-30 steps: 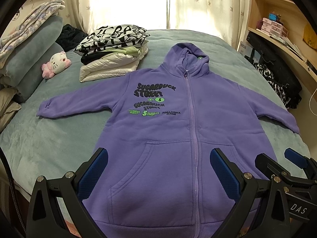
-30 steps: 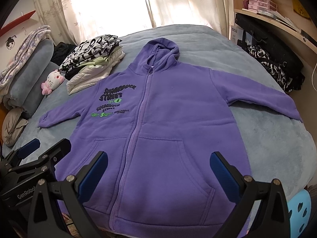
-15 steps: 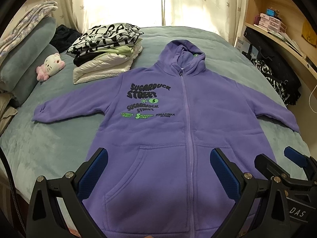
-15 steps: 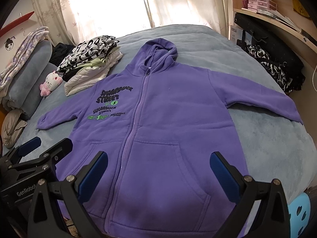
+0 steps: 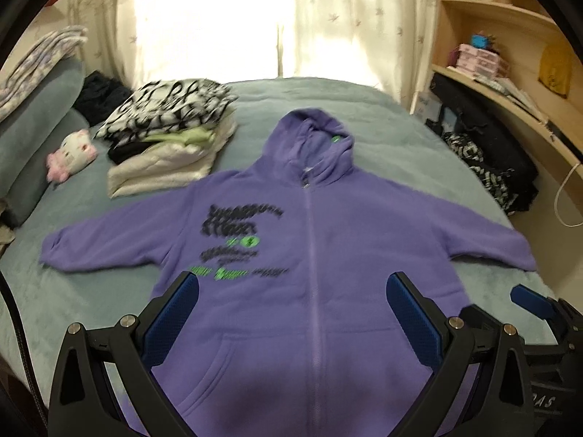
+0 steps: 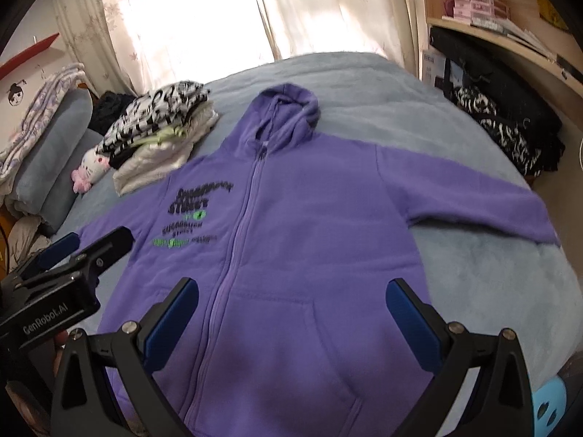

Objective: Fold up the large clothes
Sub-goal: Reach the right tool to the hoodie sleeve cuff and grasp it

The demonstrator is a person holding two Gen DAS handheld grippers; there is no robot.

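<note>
Grey-blue bed (image 5: 91, 291): purple hoodie (image 5: 328, 255) flat, zipped, hood at 12 o'clock; left gripper (image 5: 291, 313) and right gripper (image 6: 291, 313) both wide open, empty, above its 6 o'clock hem.

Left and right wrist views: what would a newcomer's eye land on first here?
The purple zip hoodie dominates, spread front-up on the grey-blue bed with both sleeves out and the hood toward the window. Next comes the stack of folded clothes, beyond its printed side, with a small white and pink plush toy beside it. Both grippers, left and right, hover open over the hem, their blue fingers holding nothing.
</note>
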